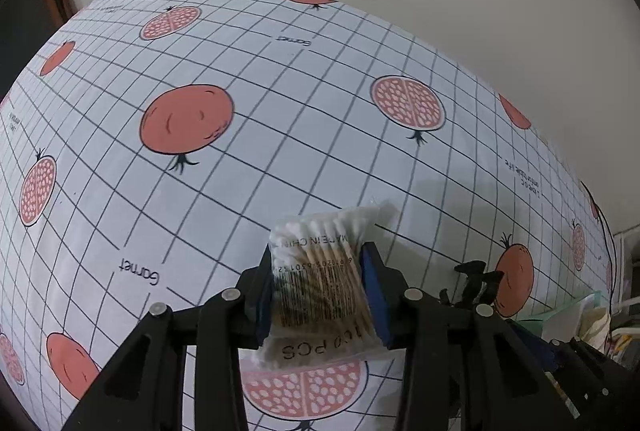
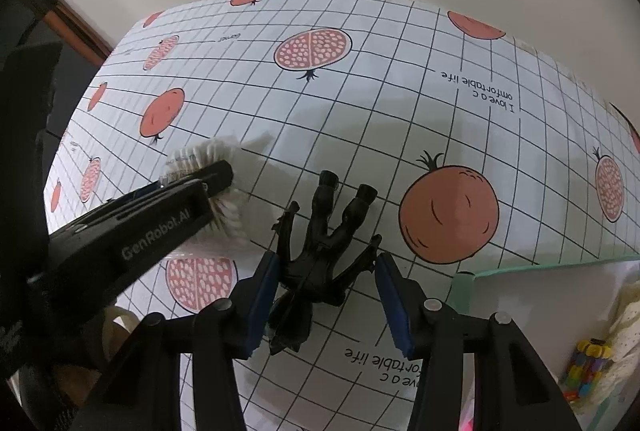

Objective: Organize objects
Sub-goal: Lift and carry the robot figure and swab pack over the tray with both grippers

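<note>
The left gripper [image 1: 320, 283] clamps a clear plastic packet of cotton swabs [image 1: 320, 271]. The right gripper [image 2: 326, 295], jaws apart, straddles a black plastic toy figure [image 2: 320, 255] (lying flat); centre it before squeezing.

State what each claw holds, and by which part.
The left claw grips the cotton swab packet across its middle. The right claw holds nothing; its open jaws flank the black toy figure lying on the tablecloth.

Left gripper [image 1: 320, 287] clamped shut; right gripper [image 2: 326, 295] spread, apparently holding nothing.
</note>
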Action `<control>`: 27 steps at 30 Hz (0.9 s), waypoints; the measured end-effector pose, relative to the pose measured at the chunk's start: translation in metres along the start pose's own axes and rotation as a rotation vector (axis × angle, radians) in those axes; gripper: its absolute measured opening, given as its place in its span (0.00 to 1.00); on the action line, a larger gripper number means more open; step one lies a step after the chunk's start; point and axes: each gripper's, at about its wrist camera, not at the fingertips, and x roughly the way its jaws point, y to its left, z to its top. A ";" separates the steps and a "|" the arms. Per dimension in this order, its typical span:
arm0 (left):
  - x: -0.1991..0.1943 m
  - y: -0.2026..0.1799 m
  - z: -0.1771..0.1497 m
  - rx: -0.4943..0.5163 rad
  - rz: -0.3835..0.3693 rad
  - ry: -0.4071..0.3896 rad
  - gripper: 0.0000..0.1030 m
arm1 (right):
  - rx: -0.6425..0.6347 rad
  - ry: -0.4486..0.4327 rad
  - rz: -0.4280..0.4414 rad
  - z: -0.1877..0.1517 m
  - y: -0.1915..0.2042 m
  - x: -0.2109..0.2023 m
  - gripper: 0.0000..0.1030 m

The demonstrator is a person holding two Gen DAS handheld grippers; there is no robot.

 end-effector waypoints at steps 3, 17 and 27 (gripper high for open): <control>-0.003 0.010 0.001 -0.026 -0.004 -0.001 0.38 | -0.005 -0.004 0.001 0.000 0.002 -0.004 0.51; -0.024 0.022 0.000 -0.069 0.010 0.002 0.36 | -0.035 -0.013 0.009 -0.007 0.006 -0.031 0.51; -0.049 -0.002 -0.009 -0.029 0.007 -0.004 0.36 | -0.019 -0.042 0.019 -0.025 -0.008 -0.074 0.51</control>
